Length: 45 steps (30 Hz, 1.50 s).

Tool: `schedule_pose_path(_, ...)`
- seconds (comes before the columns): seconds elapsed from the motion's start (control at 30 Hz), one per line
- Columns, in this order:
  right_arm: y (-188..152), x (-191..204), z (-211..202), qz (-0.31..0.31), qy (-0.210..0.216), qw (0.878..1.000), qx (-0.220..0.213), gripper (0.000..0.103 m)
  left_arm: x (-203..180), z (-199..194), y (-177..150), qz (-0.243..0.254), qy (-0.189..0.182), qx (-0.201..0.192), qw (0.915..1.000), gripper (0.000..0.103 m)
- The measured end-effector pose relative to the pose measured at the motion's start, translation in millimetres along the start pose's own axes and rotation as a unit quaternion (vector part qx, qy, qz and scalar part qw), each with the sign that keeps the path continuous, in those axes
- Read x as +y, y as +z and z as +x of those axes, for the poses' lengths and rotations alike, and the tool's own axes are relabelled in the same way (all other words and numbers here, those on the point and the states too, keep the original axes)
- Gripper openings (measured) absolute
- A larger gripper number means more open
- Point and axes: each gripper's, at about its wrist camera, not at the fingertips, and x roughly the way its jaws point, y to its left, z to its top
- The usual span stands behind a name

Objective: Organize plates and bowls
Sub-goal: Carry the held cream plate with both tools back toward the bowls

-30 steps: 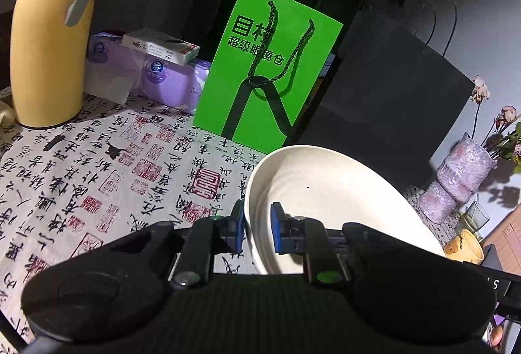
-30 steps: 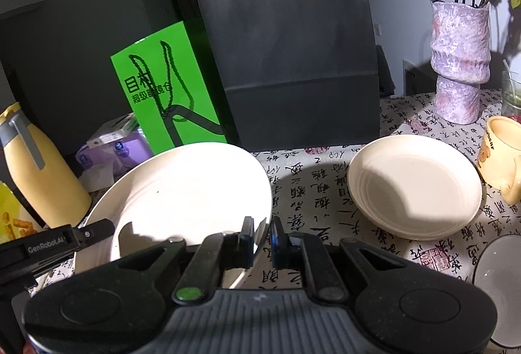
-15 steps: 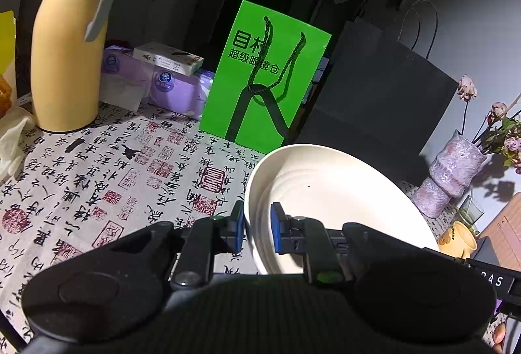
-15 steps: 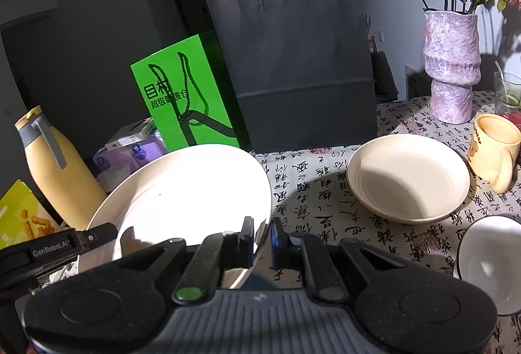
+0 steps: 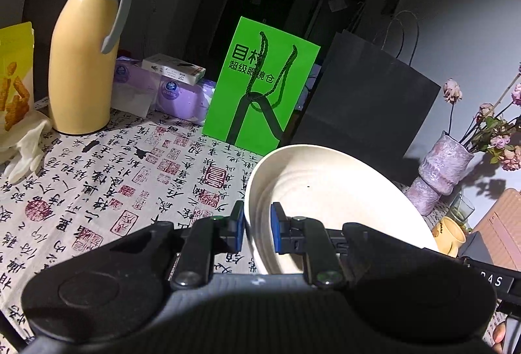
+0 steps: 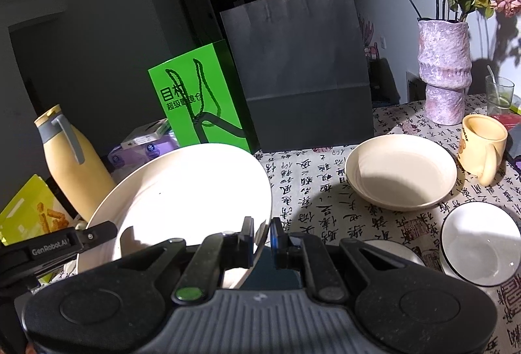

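— Plate (image 5: 325, 191), cream and large: where is it?
— Tilted above the tablecloth (image 5: 97, 175), in front of the black paper bag (image 6: 299, 61). The left gripper (image 5: 257, 225) is clamped on one rim, the right gripper (image 6: 262, 236) clenched on the opposite rim.
— Anything in the dishes?
— The cream bowl (image 6: 400, 171) right of the bag looks empty, as does the white bowl (image 6: 482, 243); only the right view shows them. The snack packet (image 5: 14, 77) reads clearest from the left.

Matt cream plate (image 5: 329, 191), rough stone-like vase (image 6: 444, 67)
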Motion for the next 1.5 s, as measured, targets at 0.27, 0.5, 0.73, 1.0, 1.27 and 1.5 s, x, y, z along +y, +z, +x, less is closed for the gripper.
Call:
schedule_pose_path(0.27, -7.5, 1.5, -25.1, -0.002, 0.004, 1.000, -0.010, 0.010, -7.0, -27.4, -5.3, 0.012, -0.003, -0.017, 0.9998, 0.016)
schedule_pose_path(0.5, -16.8, 0.1, -46.0, -0.002, 0.005, 1.000, -0.016, 0.010, -11.0, -47.1, -14.5, 0.017, -0.006, -0.021, 0.9996, 0.016)
schedule_pose_path(0.73, -26.1, -4.2, -66.2, 0.003, 0.005, 1.000, -0.020, 0.010, -17.2, -66.5, -24.3, 0.023, -0.011, -0.025, 0.9993, 0.016)
schedule_pose_path(1.0, -35.9, -11.2, -90.9, 0.005, 0.004, 1.000, -0.029, 0.010, -24.1, -86.0, -37.7, 0.028, -0.016, -0.029, 0.9991, 0.016)
schedule_pose_path(1.27, -51.5, -19.6, -111.1, 0.011, 0.004, 0.999, -0.035, 0.010, -32.5, -101.5, -52.9, 0.034, -0.016, -0.029, 0.9989, 0.016)
schedule_pose_path(1.5, -61.9, -27.1, -127.1, 0.016, 0.005, 0.999, -0.042, 0.010, -40.2, -113.7, -65.3, 0.042, -0.017, -0.030, 0.9985, 0.016)
